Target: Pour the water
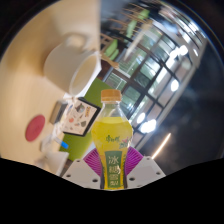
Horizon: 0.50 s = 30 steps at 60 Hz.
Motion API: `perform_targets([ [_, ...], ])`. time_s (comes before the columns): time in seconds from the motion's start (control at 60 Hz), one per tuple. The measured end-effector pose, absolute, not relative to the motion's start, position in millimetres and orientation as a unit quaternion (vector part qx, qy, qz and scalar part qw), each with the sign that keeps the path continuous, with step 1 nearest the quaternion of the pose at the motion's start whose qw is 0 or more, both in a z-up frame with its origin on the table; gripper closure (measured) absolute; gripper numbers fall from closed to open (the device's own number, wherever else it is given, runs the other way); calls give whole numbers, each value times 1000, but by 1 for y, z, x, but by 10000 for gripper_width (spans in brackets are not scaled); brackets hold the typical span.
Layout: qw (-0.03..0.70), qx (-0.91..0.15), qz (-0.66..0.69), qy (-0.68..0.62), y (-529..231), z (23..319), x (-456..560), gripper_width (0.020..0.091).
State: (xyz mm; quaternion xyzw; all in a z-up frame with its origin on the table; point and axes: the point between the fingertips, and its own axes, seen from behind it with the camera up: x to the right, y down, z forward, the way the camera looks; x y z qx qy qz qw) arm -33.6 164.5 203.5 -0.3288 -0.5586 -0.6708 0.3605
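Presently the gripper [113, 170] has its two fingers pressed on the lower body of a clear plastic bottle of yellow-green liquid with an orange cap [112, 140]; a purple pad [93, 164] shows at each side of the bottle with no gap visible, so the jaws read as pinching it. The bottle stands upright relative to the fingers, cap still on, label facing the camera.

Judgement: the grip sits low on the bottle, which leaves the neck free for tipping; the whole scene beyond is strongly tilted, so the gripper is probably carried at an angle, with the bottle lifted clear of any support. Pouring has not begun and no receiving cup is visible.

Farther out, left of the bottle: a white rounded chair or stool [70, 60] on a pale beige surface [30, 75], a small white box with dark markings [75, 118] near the bottle's shoulder, and a red round object [37, 128] further left; what it is cannot be told.

Right and far: large windows with dark frames [160, 65] and bright spots of light.
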Motion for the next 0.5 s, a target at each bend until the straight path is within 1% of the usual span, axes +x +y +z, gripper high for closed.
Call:
perform_targets([
  [0.033, 338, -295, -687, -572, 169, 203, -38, 856],
  [0.083, 318, -272, -689, -592, 173, 203, -41, 855],
  [0.183, 292, -250, -689, -614, 176, 188, -49, 855],
  [0.267, 283, -244, -687, -624, 178, 186, -45, 855],
  [0.4, 289, -264, -683, -616, 187, 189, -34, 855],
  [0.45, 313, -283, -677, -603, 181, 196, -33, 855],
  [0.5, 364, -324, -661, -571, 173, 211, -24, 856],
])
